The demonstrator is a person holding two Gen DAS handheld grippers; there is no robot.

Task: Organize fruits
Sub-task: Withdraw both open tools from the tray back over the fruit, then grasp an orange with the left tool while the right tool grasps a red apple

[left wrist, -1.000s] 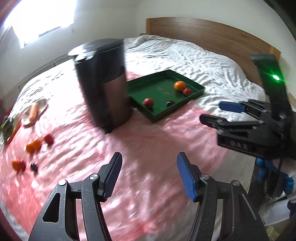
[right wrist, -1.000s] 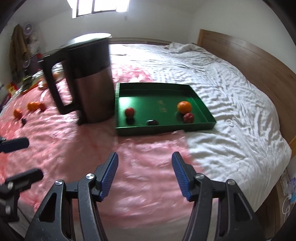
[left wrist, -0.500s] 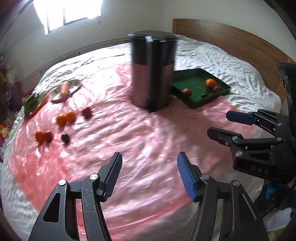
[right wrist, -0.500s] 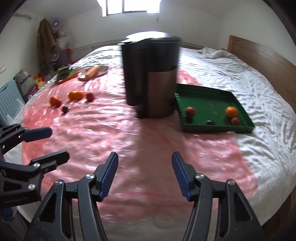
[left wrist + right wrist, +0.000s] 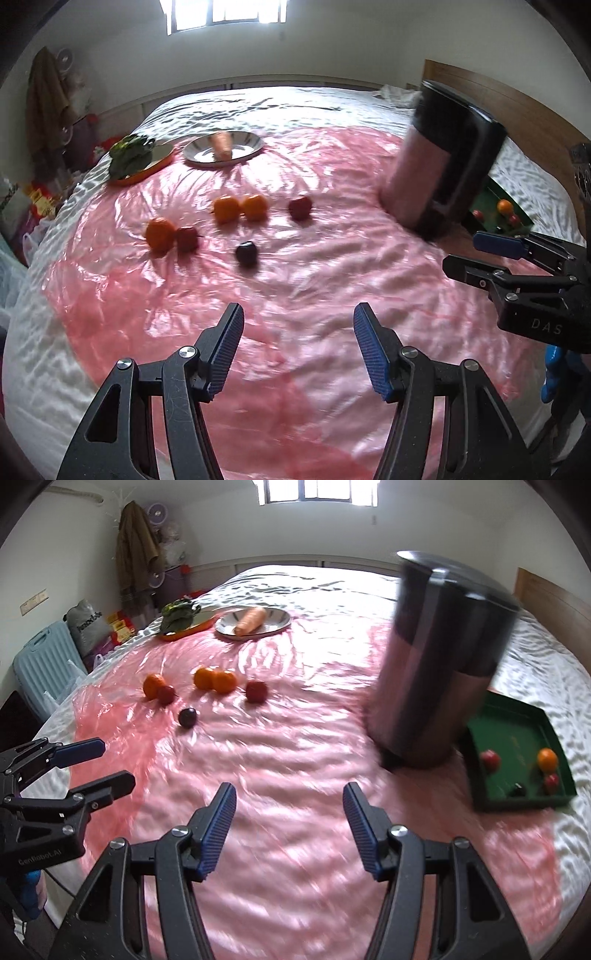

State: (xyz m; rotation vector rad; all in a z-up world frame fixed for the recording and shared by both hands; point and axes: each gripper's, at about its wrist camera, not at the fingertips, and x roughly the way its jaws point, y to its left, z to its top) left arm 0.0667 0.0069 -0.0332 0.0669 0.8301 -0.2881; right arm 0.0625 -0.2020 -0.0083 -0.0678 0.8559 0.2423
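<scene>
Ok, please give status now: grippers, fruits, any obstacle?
Left gripper and right gripper open, empty. Six loose fruits on pink sheet; four in green tray. Kettle stands between.

Wide bed (image 5: 332,579) under white rumpled sheet, pink plastic film (image 5: 288,775) spread over near part. On film: loose oranges (image 5: 216,679) and red fruits (image 5: 256,691) far left, dark kettle (image 5: 439,672) right, green tray (image 5: 517,805) beyond it at right edge, steel plate (image 5: 273,626) and orange-rimmed dish (image 5: 192,626) at far side.

Green tray (image 5: 517,716), pink sheet (image 5: 280,760)
</scene>
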